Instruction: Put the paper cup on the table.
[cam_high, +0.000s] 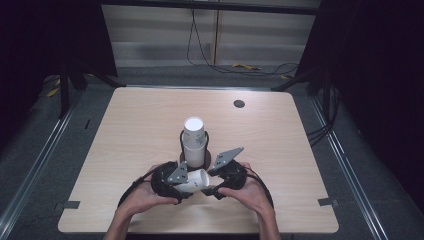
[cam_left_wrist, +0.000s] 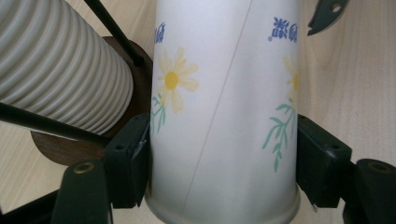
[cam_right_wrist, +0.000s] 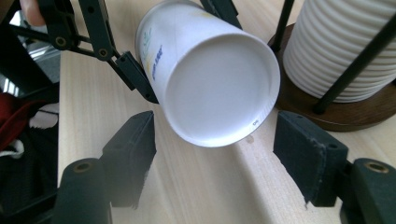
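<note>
White paper cup (cam_left_wrist: 224, 116) with a daisy print is held on its side near the middle of the table's (cam_high: 125, 130) near edge, clamped across its body between both jaws of the left gripper (cam_high: 172, 182) — its closed base is turned toward the right gripper (cam_right_wrist: 215, 154). That gripper's jaws are spread wide on either side of the base, touching nothing. Just behind, toward the table's centre, a stack of ribbed white cups (cam_high: 194, 142) is seen upright in a black wire holder (cam_right_wrist: 299, 88) on a round wooden base.
</note>
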